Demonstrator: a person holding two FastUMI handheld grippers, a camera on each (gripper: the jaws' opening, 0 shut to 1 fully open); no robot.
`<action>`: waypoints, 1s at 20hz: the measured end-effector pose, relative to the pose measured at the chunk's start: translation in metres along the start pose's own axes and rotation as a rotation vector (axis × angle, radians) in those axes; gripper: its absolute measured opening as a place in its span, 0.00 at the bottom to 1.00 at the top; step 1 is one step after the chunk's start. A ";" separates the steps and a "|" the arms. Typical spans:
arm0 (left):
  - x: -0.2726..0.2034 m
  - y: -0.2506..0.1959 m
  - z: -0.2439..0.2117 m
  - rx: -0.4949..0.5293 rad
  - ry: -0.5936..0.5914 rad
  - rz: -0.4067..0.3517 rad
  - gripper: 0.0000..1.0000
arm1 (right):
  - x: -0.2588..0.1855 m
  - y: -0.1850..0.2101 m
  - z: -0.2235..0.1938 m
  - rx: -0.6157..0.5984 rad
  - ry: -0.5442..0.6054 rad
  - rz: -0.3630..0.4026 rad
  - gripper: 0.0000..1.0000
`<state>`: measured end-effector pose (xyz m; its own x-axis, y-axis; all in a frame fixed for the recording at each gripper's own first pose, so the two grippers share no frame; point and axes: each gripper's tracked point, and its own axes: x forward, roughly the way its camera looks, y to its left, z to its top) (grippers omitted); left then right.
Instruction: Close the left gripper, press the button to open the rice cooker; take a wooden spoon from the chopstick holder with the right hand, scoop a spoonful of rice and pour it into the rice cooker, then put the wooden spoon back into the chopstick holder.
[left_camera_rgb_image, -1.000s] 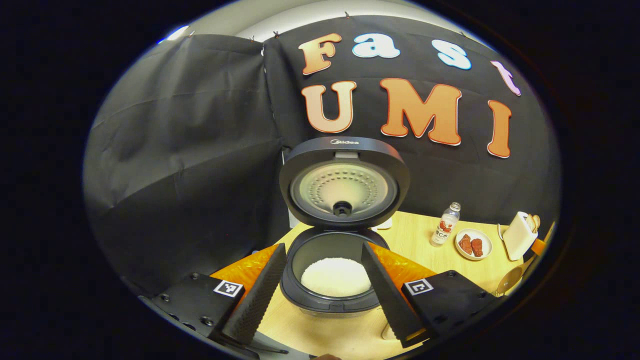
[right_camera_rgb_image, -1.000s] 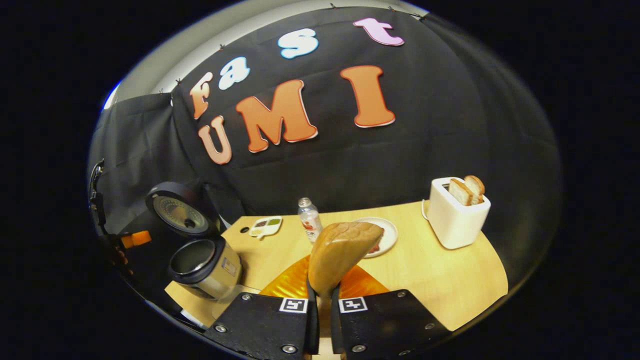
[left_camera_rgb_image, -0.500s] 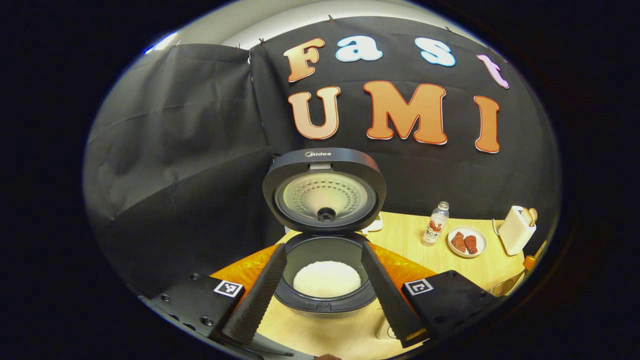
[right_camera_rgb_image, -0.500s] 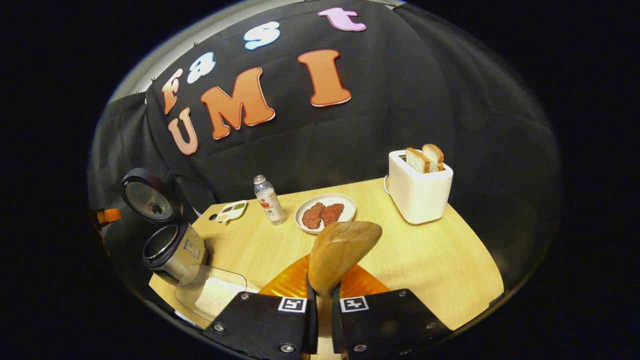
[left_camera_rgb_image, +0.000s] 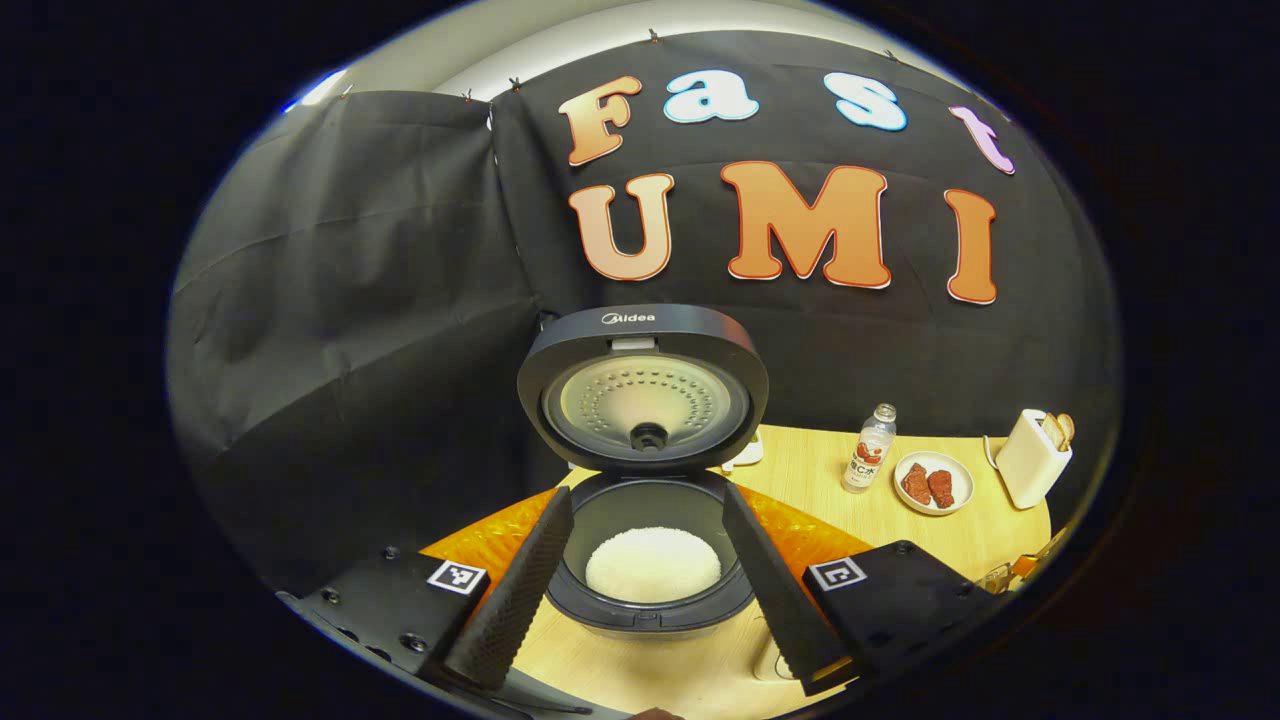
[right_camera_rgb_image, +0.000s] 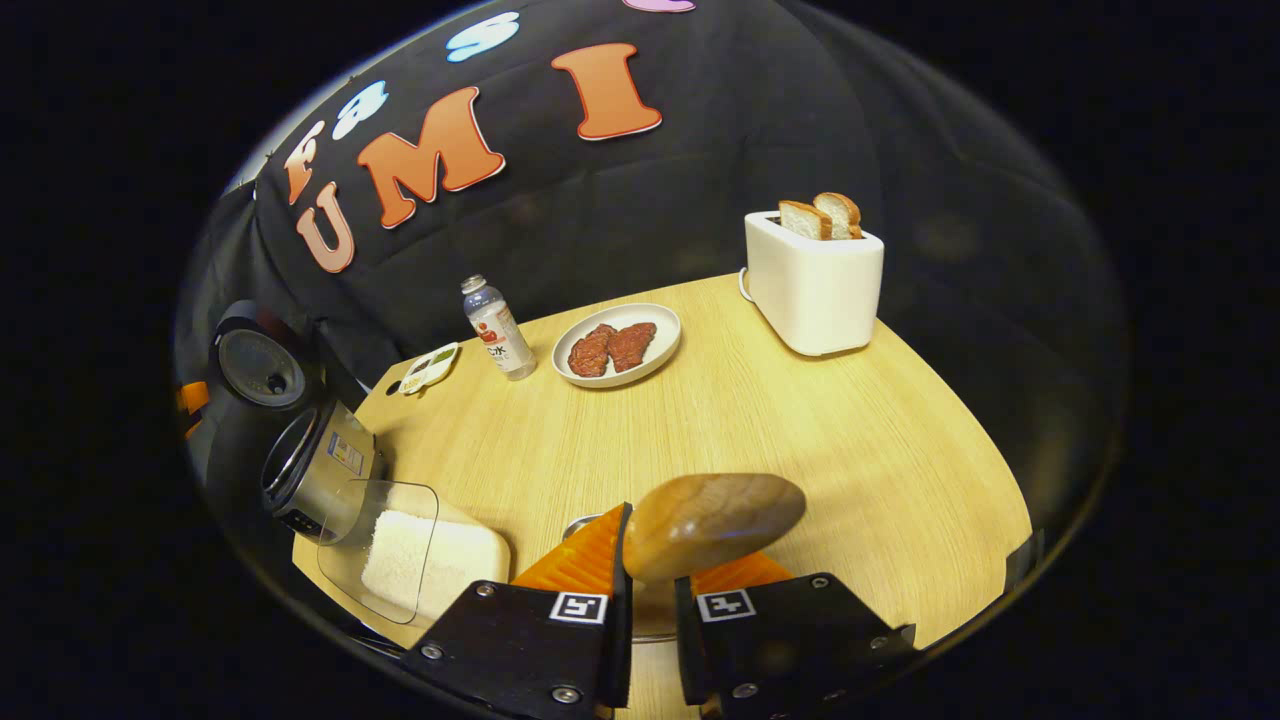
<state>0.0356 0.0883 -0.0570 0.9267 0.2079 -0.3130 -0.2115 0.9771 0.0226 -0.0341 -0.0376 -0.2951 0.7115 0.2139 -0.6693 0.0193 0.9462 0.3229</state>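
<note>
Table: your toaster, plate and bottle stand at its far side.
Rice cooker: lid up, rice inside, framed between your left gripper's fingers.
Left gripper: spread wide, holding nothing.
Right gripper: pinched on your wooden spoon, bowl pointing forward.
Rice box: beside the cooker.

A light wooden table carries the open rice cooker, clear rice container, bottle, meat plate, small dish and white toaster
</note>
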 end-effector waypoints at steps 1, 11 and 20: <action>0.003 0.001 0.006 0.002 -0.007 -0.001 0.96 | -0.004 -0.003 -0.001 0.008 0.012 -0.007 0.23; 0.040 0.024 0.095 -0.087 -0.015 -0.039 1.00 | -0.065 -0.054 0.051 0.067 -0.072 -0.117 0.82; 0.118 0.017 0.128 -0.052 0.101 -0.112 0.98 | -0.115 -0.043 0.112 -0.011 -0.212 -0.146 0.89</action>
<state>0.1813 0.1352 0.0278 0.9100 0.0891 -0.4050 -0.1264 0.9898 -0.0662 -0.0380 -0.1303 -0.1566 0.8332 0.0204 -0.5525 0.1259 0.9661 0.2256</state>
